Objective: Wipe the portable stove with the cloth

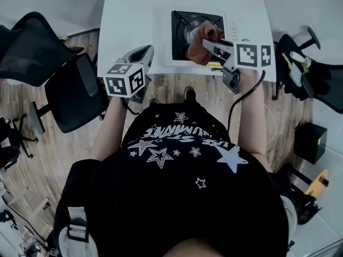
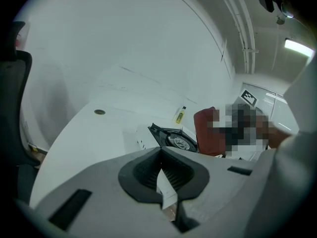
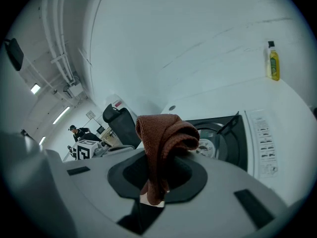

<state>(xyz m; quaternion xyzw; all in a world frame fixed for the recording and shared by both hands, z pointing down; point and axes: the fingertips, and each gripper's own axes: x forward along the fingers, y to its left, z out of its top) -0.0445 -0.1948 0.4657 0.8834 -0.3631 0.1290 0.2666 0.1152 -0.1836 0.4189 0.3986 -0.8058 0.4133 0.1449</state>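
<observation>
Cloth: a rust-brown terry cloth (image 1: 197,51) hangs bunched over the near right part of the burner well; whether it touches the stove cannot be told.
Stove: white portable gas stove with a black burner well (image 1: 185,25), standing on the white bench (image 1: 134,15) near its front edge.
Right gripper (image 1: 208,43): jaws clamped on the cloth's lower fold, the rest bulging up above them.
Left gripper (image 2: 161,153): jaws pressed together with nothing between them, at the bench's front edge, left of the stove and apart from it.
Elsewhere: small yellow bottle (image 3: 273,61) at the bench's far side.
</observation>
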